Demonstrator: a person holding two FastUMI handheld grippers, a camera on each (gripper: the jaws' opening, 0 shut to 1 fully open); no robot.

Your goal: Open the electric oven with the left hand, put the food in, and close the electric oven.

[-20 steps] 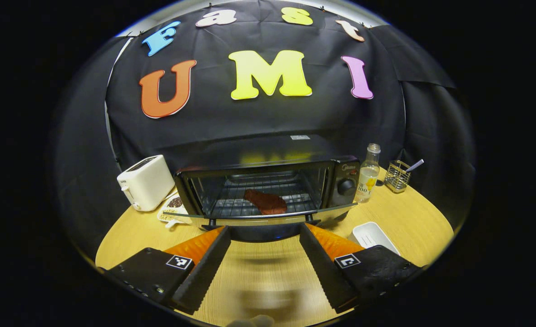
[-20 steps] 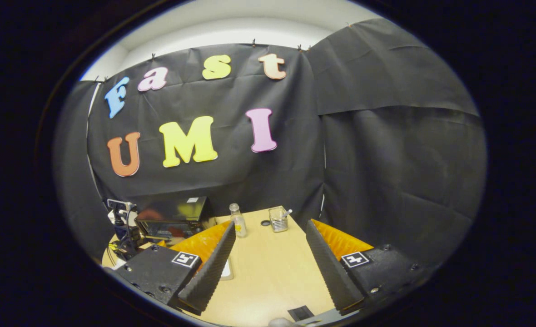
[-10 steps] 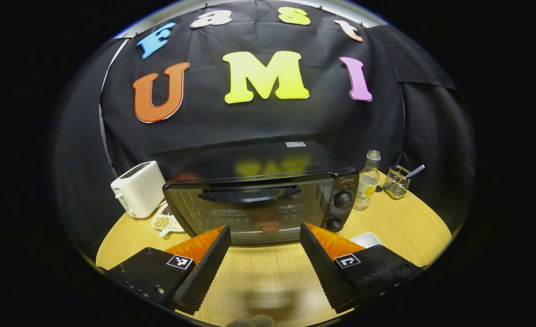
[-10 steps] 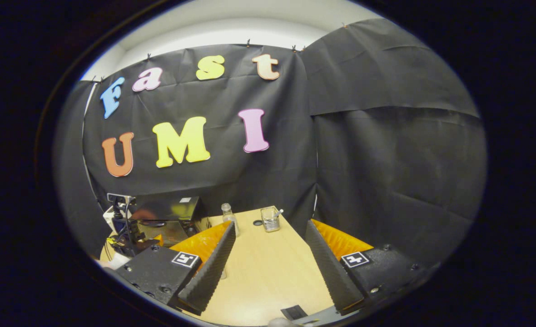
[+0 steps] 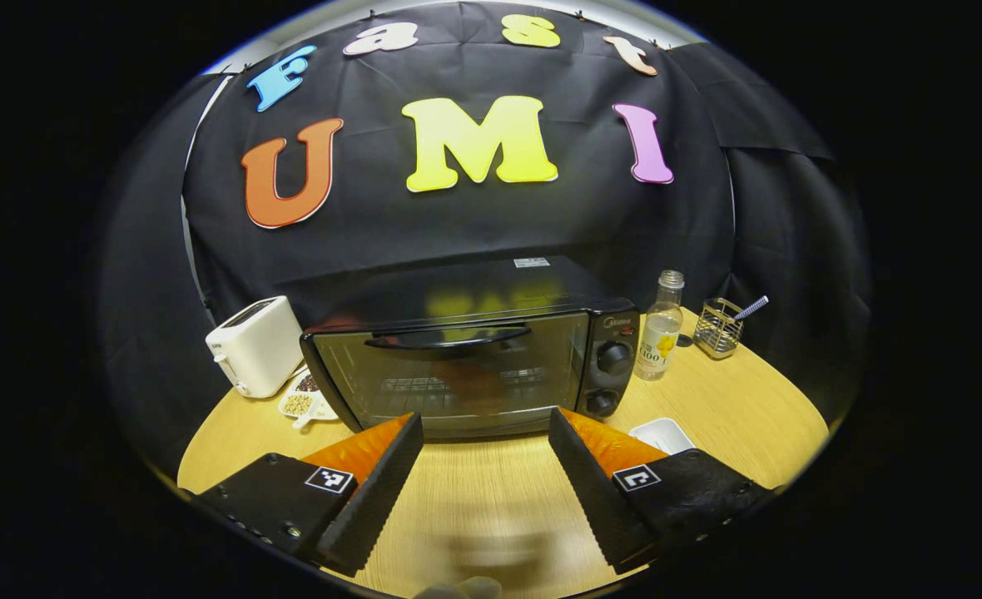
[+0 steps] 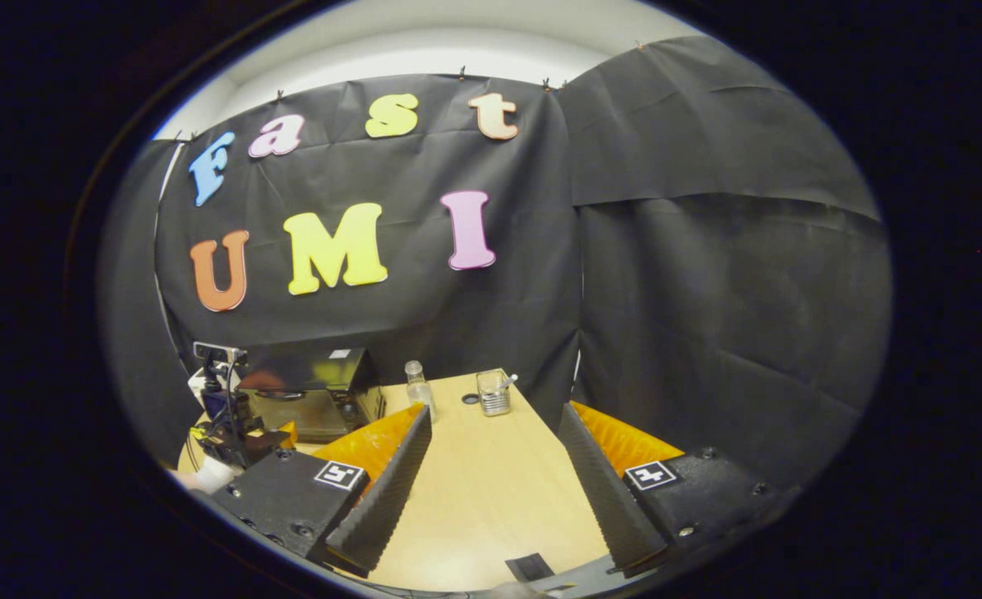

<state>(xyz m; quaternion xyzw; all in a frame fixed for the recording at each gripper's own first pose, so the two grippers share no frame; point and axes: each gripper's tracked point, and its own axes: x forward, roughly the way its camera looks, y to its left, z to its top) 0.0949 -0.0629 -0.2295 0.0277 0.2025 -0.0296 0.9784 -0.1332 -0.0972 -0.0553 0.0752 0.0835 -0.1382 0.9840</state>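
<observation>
Right, from my left tongs point(image 5: 484, 491) I face the electric oven point(image 5: 466, 353) squarely: it sits on the bench point(image 5: 732, 399) with its door shut, glass front and handle point(image 5: 448, 339) turned toward me, its long side running left to right across the view. Behind the dark glass I can make out the rack and a dim reddish patch that I take to be the food point(image 5: 476, 384), but the reflection blurs its outline. My left tongs stand wide apart with nothing between them, hovering over bare bench just short of the oven. The white toaster point(image 5: 254, 345) stands left of the oven, a small dish point(image 5: 301, 402) partly hidden at the oven's corner, a clear bottle point(image 5: 658, 326) and a wire holder point(image 5: 716, 327) to the right, and a white tray point(image 5: 662, 434) cut off by my right-hand finger. My right tongs point(image 6: 491, 491) are likewise spread wide and empty, pointing along the bench toward its far edge; there the oven point(image 6: 312, 395) shows small and side-on at the left, partly behind the other gripper point(image 6: 229, 424), with the bottle point(image 6: 415, 383) and holder point(image 6: 493, 393) farther along.
</observation>
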